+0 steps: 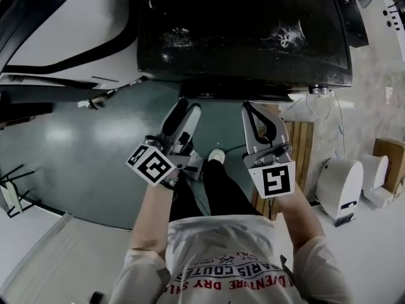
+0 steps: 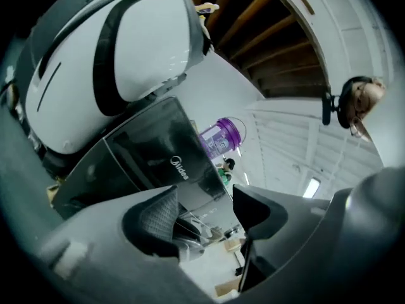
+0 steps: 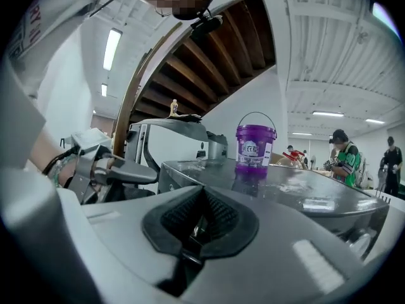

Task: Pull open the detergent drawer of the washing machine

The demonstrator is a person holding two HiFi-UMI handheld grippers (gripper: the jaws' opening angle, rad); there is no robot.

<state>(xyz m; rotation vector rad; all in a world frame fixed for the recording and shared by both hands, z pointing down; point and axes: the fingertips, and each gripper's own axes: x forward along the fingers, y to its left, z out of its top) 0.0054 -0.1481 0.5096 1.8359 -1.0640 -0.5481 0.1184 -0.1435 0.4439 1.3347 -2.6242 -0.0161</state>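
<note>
The dark washing machine (image 1: 247,30) stands right in front of me, seen from above; its front face is hidden in the head view. In the left gripper view its dark front panel (image 2: 152,151) with a brand name tilts across the picture, and I cannot make out the drawer on it. My left gripper (image 1: 185,114) is held just short of the machine's front edge, open with nothing between its pads (image 2: 205,217). My right gripper (image 1: 250,108) is beside it at the same edge, shut and empty, its pads meeting (image 3: 201,223).
A purple bucket (image 3: 255,145) stands on the machine's top. A white appliance (image 1: 57,24) is on the left. A wooden pallet (image 1: 297,144), white devices (image 1: 338,182) and a cardboard box (image 1: 389,154) are on the right. People (image 3: 342,151) stand far behind.
</note>
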